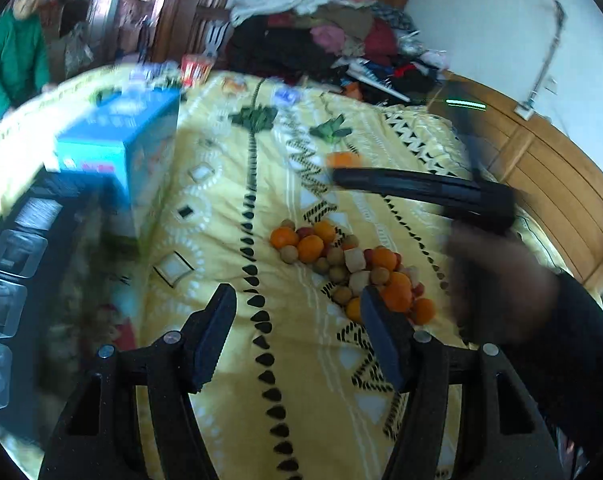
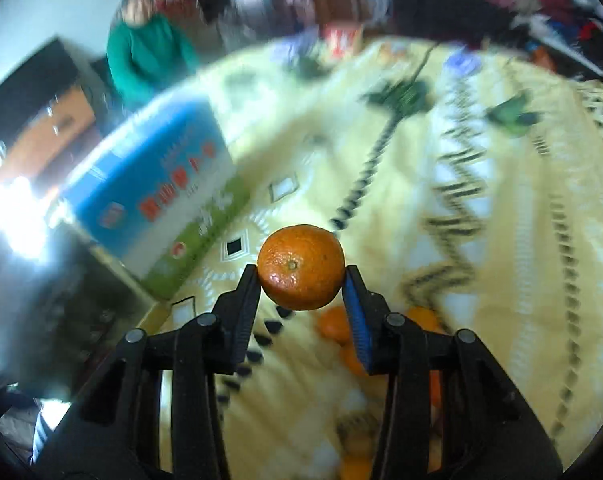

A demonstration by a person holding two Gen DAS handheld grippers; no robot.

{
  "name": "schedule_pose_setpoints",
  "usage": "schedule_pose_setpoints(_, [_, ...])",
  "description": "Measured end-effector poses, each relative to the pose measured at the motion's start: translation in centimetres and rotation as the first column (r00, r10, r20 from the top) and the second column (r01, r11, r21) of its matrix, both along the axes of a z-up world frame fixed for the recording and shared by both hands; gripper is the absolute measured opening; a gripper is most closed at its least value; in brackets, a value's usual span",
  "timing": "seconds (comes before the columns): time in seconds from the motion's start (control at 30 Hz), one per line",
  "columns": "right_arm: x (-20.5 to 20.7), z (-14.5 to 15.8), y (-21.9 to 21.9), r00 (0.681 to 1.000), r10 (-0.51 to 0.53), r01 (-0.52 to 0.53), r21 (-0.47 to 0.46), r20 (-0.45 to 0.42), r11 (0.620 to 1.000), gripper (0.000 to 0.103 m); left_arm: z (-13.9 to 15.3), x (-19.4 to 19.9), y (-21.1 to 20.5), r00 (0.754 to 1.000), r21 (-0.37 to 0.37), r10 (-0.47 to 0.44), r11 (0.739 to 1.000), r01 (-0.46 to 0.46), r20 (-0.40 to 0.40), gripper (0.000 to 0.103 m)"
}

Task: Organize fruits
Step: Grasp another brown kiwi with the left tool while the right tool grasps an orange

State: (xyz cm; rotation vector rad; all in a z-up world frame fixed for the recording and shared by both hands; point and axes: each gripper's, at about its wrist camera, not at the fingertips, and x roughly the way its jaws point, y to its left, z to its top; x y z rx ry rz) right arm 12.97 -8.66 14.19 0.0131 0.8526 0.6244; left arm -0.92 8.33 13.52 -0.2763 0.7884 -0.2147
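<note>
A pile of fruit (image 1: 353, 266) lies on the yellow patterned bedspread (image 1: 301, 360): oranges, small brown round fruits, red ones and pale chunks. My left gripper (image 1: 297, 312) is open and empty, just in front of the pile. My right gripper (image 2: 301, 276) is shut on an orange (image 2: 301, 267) and holds it above the bedspread (image 2: 501, 280). In the left wrist view the right gripper (image 1: 341, 168) reaches in from the right with that orange (image 1: 342, 159) at its tip. More oranges (image 2: 335, 328) lie blurred below it.
A blue and green box (image 1: 121, 152) stands on the bed at the left, also in the right wrist view (image 2: 157, 196). Clear plastic containers (image 1: 9, 280) sit at the far left. Clothes (image 1: 333, 40) are heaped at the back. A person in green (image 1: 13, 56) stands behind.
</note>
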Motion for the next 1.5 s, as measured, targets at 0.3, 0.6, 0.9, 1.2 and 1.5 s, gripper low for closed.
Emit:
schedule_pose_setpoints(0.3, [-7.5,-1.2,-10.5,0.982,-0.164,0.176,0.121,-0.098,0.977,0.043,-8.1,10.2,-3.8,0.990,0.046,-0.071,0.996,0.077,-0.122,0.039])
schedule_pose_setpoints(0.6, [-6.9,-4.0,-13.0,0.967,-0.204,0.228,0.159,-0.155,0.961,0.043,-12.4,14.4,-5.5,0.979,0.126,-0.086,0.986,0.111,-0.186,0.032])
schedule_pose_setpoints(0.9, [-6.6,-5.3,-13.1,0.964,-0.197,0.229,0.180,-0.178,0.957,0.043,-13.0,16.2,-6.0,0.982,0.158,-0.079,0.982,0.107,-0.174,0.032])
schedule_pose_setpoints(1.2, [-7.4,-4.7,-12.2,0.968,-0.189,0.220,0.190,-0.167,0.957,0.043,-11.3,15.1,-5.9,0.989,0.142,-0.074,0.986,0.092,-0.127,0.023])
schedule_pose_setpoints(1.5, [-9.8,0.0,-9.5,0.986,-0.152,0.162,0.188,-0.066,0.969,0.043,-1.2,7.4,-1.6,0.999,0.124,0.014,0.992,-0.020,0.051,0.023])
